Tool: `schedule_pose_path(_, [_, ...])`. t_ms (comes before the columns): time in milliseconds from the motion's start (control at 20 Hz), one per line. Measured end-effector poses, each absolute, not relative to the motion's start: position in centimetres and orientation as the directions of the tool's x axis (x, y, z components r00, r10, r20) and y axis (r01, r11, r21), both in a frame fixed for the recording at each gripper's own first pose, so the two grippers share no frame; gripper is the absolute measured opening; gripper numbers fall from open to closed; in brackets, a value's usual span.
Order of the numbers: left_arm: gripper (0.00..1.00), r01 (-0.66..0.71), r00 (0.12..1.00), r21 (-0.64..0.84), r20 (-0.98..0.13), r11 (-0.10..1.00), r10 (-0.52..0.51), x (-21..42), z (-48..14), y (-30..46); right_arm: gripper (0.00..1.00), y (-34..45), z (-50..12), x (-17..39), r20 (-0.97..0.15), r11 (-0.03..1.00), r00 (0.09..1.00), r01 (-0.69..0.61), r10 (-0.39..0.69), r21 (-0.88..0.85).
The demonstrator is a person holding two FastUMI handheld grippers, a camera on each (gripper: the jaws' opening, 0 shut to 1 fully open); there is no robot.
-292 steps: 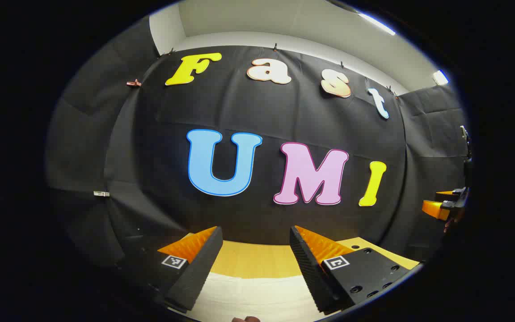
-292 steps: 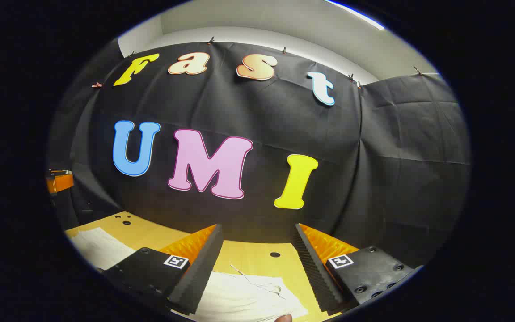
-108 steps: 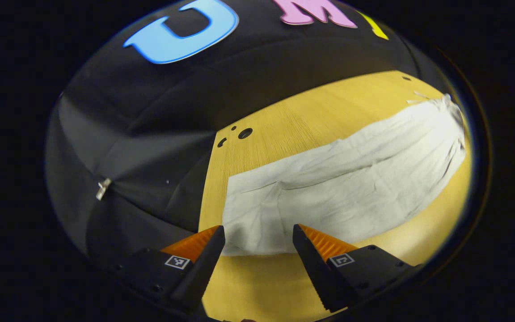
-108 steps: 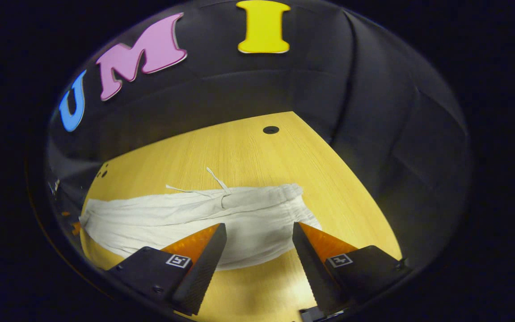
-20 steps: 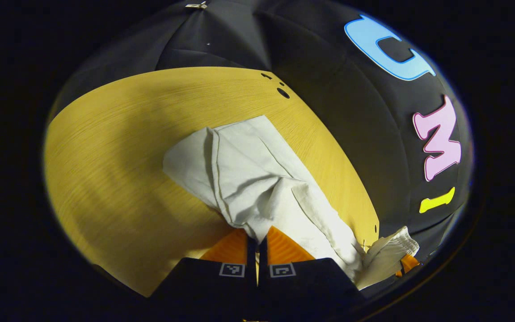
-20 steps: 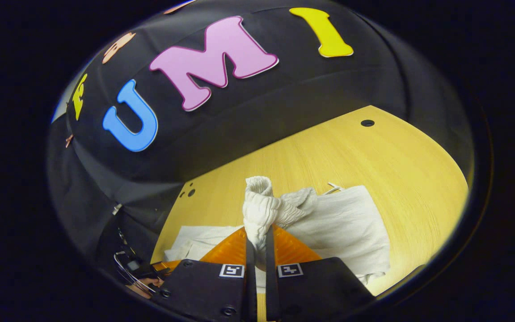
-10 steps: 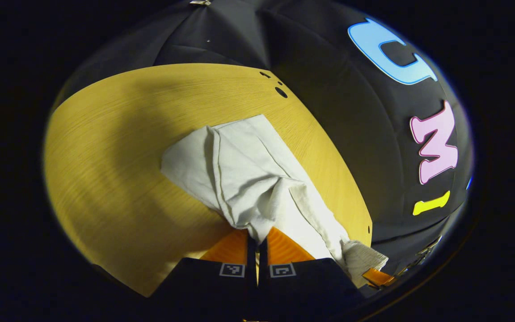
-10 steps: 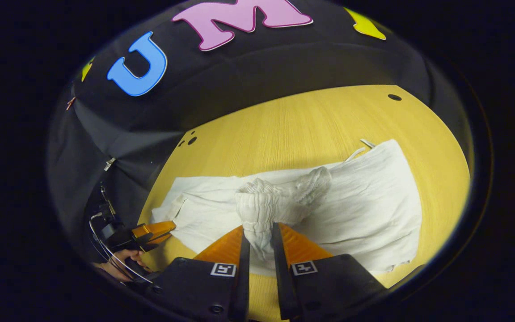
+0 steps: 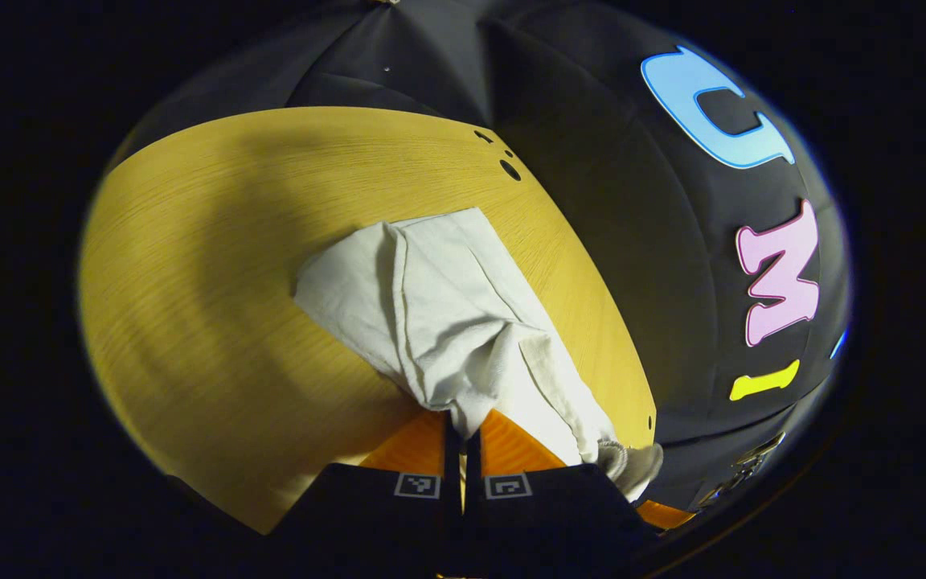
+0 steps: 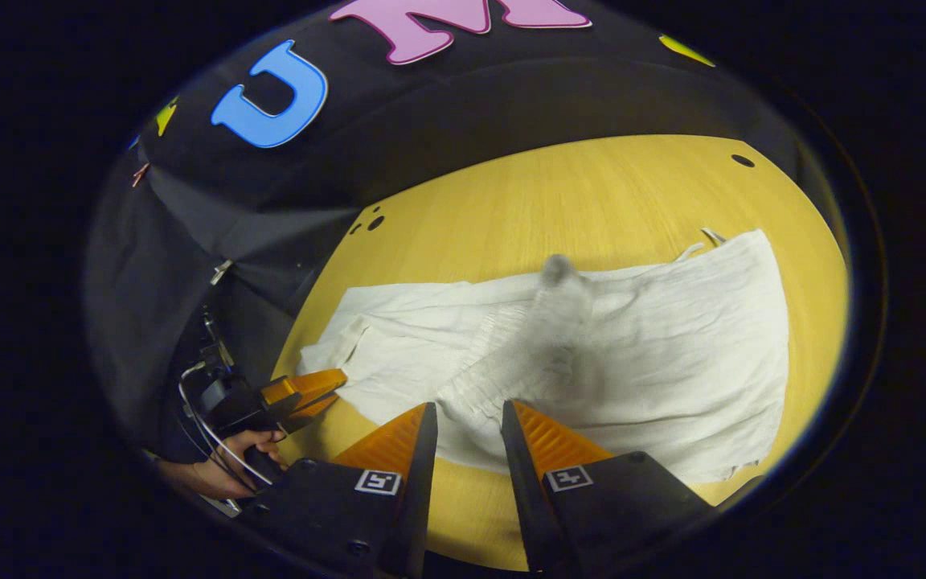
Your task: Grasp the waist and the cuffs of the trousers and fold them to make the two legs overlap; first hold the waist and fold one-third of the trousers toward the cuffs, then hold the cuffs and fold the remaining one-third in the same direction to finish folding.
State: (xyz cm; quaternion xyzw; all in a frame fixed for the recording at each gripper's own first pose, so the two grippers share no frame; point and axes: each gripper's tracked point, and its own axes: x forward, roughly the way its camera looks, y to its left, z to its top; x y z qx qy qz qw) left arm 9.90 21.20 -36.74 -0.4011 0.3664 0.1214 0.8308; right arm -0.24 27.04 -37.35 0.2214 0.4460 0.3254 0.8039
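one pair of white, crinkled cotton trousers point(image 10: 632, 354) lies along a yellow wooden table point(image 10: 575, 193), with one leg folded over the other. in the right gripper view the gathered waistband point(image 10: 527, 338) is blurred above the flat cloth, and a thin drawstring point(image 10: 708, 236) trails off the far edge of the fabric onto the wood.

there are two grippers. the right gripper point(image 10: 467, 418) sits just over the near edge of the trousers with a narrow gap between its two fingers; the fingers are parted and nothing is pressed between them. the left gripper point(image 9: 463, 426) has its fingers drawn together on the cuff end of the trousers point(image 9: 439, 322), and a pinch of white cloth rises from between the tips in the left gripper view. the same gripper appears at the left in the right gripper view, at the corner of the cuffs, held by a person's hand point(image 10: 230, 466).

the table has four small dark holes in it: three clustered by one corner point(image 9: 503, 161) and one alone point(image 10: 743, 161) near the far edge. black cloth point(image 10: 214, 241) hangs behind the table.
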Motion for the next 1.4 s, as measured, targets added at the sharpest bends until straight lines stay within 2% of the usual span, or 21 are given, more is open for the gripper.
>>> schedule_pose_path(50, [0.06,-0.496,0.703,-0.579,-0.705,0.647,-0.092,9.8,-36.7,21.3,0.43,27.4,-36.7,-0.5,-0.557,0.671,0.38,-0.328,0.739,0.665])
schedule_pose_path(100, [0.06,-0.498,0.703,-0.58,-0.705,0.644,-0.092,9.8,-36.7,21.2,0.53,27.3,-36.7,-0.6,-0.557,0.672,0.384,-0.32,0.736,0.668])
schedule_pose_path(400, [0.06,-0.499,0.7,-0.562,-0.71,0.659,-0.075,9.9,-36.2,21.4,0.53,20.6,-37.5,1.8,-0.582,0.728,0.478,-0.206,0.658,0.654])
schedule_pose_path(600, [0.06,-0.448,0.754,-0.587,-0.653,0.674,-0.067,11.6,-32.4,20.6,0.53,14.2,-38.5,2.3,-0.602,0.764,0.551,-0.105,0.578,0.637])
schedule_pose_path(850, [0.06,-0.36,0.808,-0.598,-0.583,0.716,-0.082,13.3,-27.4,17.4,0.53,8.4,-40.1,3.0,-0.623,0.775,0.594,-0.001,0.509,0.632])
schedule_pose_path(1100, [0.06,-0.217,0.845,-0.6,-0.511,0.77,-0.16,14.8,-23.1,11.8,0.53,5.1,-40.5,2.6,-0.614,0.761,0.621,0.043,0.487,0.647])
schedule_pose_path(1400, [0.05,-0.016,0.814,-0.504,-0.508,0.864,-0.281,15.4,-21.1,3.1,0.53,2.3,-40.7,1.8,-0.615,0.753,0.639,0.083,0.462,0.653])
